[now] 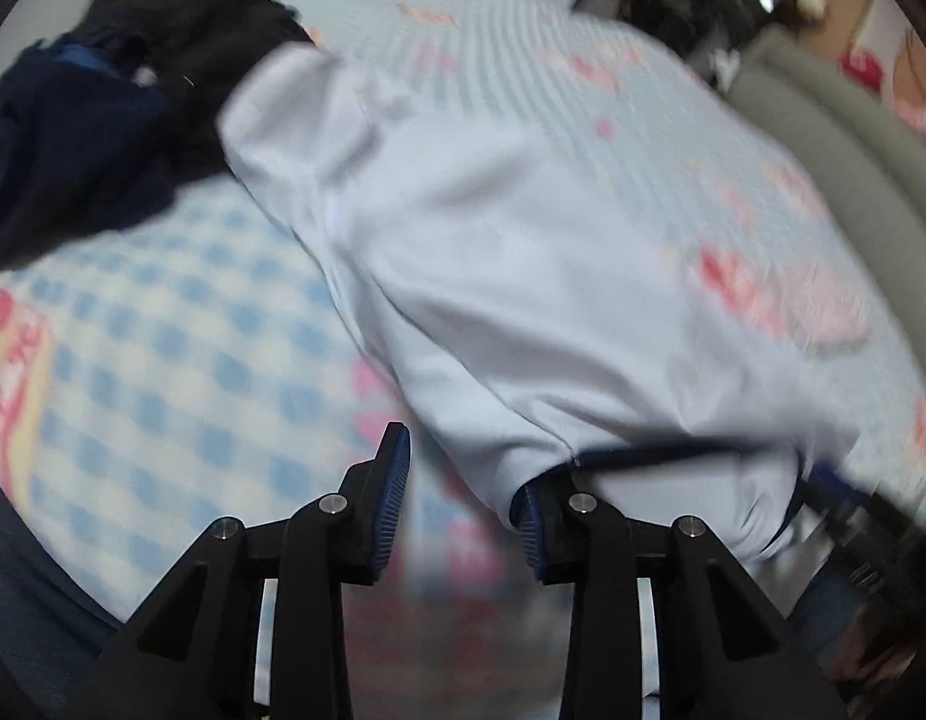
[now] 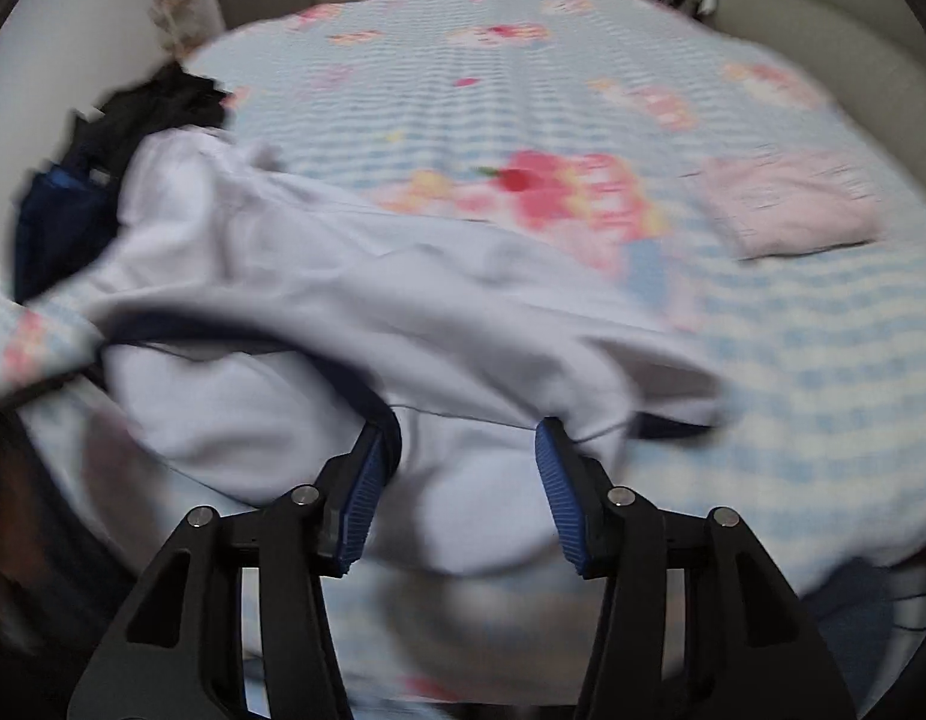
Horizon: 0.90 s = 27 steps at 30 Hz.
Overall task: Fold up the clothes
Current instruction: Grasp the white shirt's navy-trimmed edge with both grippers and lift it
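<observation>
My left gripper (image 1: 463,510) and right gripper (image 2: 460,492) gape empty at the white garment's (image 1: 523,276) near hem, its length running away leftward.

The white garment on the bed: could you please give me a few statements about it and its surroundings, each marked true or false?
1. The white garment lies on a blue checked bed sheet. True.
2. A folded pink garment lies on top of the white one. False: it lies apart, on the sheet.
3. The right claw stands open with white fabric between its fingers. True.
4. The left claw is clamped shut. False: it stands open.
5. Dark clothes lie heaped beside the white garment. True.
</observation>
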Motion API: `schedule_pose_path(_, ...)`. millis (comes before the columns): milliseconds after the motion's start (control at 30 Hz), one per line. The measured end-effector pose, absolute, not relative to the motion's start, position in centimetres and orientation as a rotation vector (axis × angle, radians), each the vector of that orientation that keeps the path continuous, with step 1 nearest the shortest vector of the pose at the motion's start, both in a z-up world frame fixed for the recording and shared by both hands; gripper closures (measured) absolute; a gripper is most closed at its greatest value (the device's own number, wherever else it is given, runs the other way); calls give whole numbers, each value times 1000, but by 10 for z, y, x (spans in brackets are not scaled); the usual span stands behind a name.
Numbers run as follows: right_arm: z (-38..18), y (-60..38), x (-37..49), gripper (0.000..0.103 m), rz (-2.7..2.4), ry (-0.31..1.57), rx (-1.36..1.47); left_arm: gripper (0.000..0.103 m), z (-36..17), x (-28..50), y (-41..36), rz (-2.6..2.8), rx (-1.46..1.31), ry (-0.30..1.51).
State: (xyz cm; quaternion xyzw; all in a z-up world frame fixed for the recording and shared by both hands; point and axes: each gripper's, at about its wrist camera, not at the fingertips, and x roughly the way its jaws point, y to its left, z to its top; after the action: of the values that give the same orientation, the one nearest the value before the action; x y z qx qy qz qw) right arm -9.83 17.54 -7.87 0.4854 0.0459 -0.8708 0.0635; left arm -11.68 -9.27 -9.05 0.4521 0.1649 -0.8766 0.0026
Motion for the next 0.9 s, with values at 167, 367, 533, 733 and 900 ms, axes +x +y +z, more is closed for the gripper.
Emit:
schedule_pose_path(167,-77,179,-91,52,-2608,106,1502,84,-29,-96,-88,-2873,1245,520)
schedule_pose_path(367,-19,194,-65,52,-2768,52,1288,83,11,-84,-60,-2973,1210,354)
schedule_pose_path(533,-49,217,-74,57,-2559,-249,1453,83,-44,-94,-51,-2837,1469,398)
schedule_pose_path(733,-85,205,-79,52,-2462,-206,1530,54,-94,-97,-54,-2710,1617,375)
schedule_pose_path(900,-115,201,-92,54,-2466,-173,1622,80,-114,-92,-64,-2619,1642,419)
